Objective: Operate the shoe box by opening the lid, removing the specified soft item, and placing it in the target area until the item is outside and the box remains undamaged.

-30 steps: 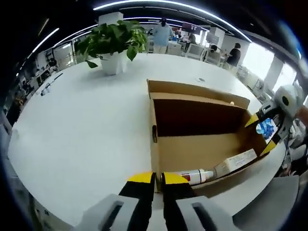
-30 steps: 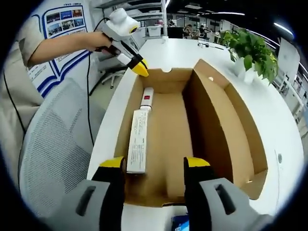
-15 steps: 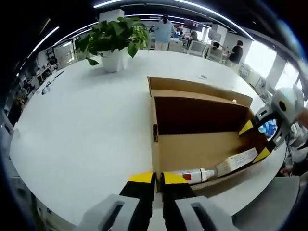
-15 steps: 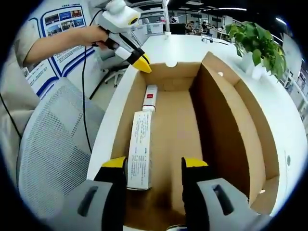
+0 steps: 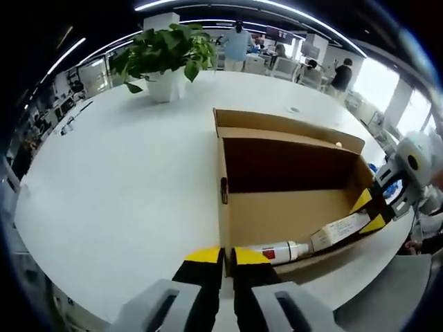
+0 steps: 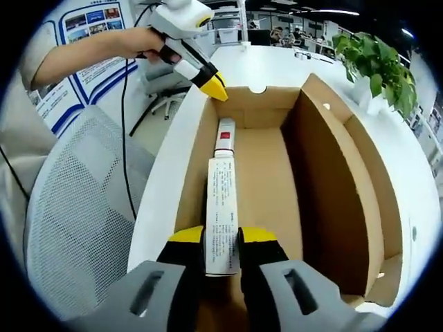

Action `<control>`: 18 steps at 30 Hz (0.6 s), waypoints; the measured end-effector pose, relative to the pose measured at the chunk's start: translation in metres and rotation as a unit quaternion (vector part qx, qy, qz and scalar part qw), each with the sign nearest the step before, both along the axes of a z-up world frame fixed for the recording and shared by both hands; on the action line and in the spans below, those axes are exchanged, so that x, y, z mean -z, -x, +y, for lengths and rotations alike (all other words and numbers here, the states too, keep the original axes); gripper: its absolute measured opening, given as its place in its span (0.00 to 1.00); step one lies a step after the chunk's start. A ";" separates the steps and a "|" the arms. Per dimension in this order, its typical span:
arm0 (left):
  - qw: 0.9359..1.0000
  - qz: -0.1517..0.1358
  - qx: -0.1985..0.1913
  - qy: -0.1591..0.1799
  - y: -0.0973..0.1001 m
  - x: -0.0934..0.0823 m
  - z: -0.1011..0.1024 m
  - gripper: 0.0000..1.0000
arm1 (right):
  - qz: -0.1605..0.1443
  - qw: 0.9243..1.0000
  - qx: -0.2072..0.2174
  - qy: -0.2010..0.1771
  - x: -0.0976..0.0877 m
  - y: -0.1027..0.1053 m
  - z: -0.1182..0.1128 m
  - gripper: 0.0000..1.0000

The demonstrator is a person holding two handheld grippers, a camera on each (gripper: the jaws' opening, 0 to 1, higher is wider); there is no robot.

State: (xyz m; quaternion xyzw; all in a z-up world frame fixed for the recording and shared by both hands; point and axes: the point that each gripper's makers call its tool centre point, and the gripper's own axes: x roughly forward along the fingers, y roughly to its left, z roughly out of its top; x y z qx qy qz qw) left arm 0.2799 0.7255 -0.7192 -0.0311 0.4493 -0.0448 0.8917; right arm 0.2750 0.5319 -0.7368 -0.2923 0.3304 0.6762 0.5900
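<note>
The open cardboard shoe box [image 5: 277, 211] lies on the white table, its lid folded back on the far side. Inside, along one long wall, lie a long white carton [image 6: 223, 200] and a white tube with a red label [image 6: 225, 131]. My right gripper [image 6: 222, 238] is down in the box, shut on the near end of that carton. In the left gripper view it comes in from the right [image 5: 369, 211] at the carton [image 5: 339, 232], with the tube [image 5: 277, 252] beside it. My left gripper [image 5: 227, 256] is shut on the box's end-wall corner, its yellow tip [image 6: 213, 86] on the rim.
A potted plant [image 5: 163, 59] stands on the round white table [image 5: 118, 187] beyond the box. A grey mesh chair [image 6: 76, 207] stands close to the table edge beside the box. A person's arm [image 6: 90, 59] holds the left gripper. Other people stand far off.
My right gripper has dropped into the box and its jaws have closed from wide apart onto the white carton's end. The left gripper and the box have stayed put.
</note>
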 end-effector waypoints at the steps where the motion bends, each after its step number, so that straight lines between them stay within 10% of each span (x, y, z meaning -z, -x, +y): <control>1: 1.000 0.000 -0.001 0.000 0.000 0.000 0.000 0.04 | -0.008 1.000 0.004 0.001 0.000 -0.001 0.000 0.15; 18: 1.000 0.004 0.004 -0.008 0.005 -0.003 -0.008 0.04 | -0.030 0.997 0.057 -0.039 -0.080 -0.020 -0.027 0.15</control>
